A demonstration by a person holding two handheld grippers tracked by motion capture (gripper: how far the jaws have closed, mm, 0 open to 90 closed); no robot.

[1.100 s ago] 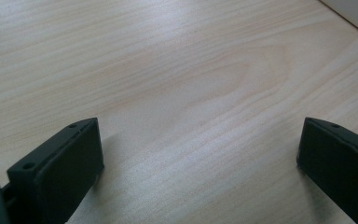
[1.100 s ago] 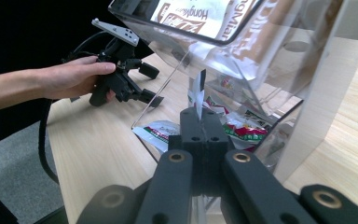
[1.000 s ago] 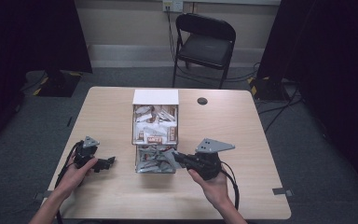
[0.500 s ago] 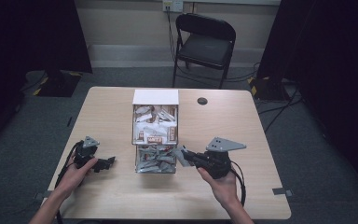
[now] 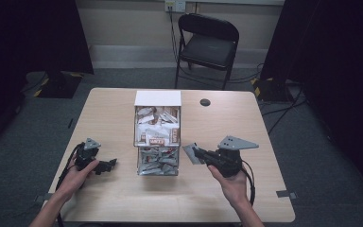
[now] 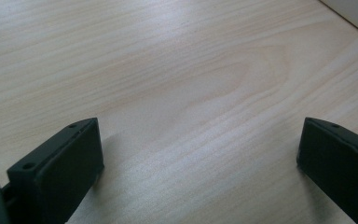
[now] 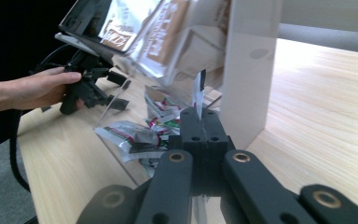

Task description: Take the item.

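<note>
Right gripper [image 5: 192, 154] clamped on a small silvery sachet [image 5: 189, 153], clear of the transparent acrylic sachet dispenser [image 5: 157, 137]; left gripper [image 5: 109, 164] wide open and empty, parked on the pale wooden table [image 5: 123, 198].

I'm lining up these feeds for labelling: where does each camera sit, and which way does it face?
High view: above the person's side, facing forward and down on the table; both hands and claws show.
Left gripper view: rides the left claw, facing bare tabletop between open jaws.
Right gripper view: rides the right claw, shut on a packet, facing the clear packet box.
Shared: high and right views both show box and left claw.
</note>
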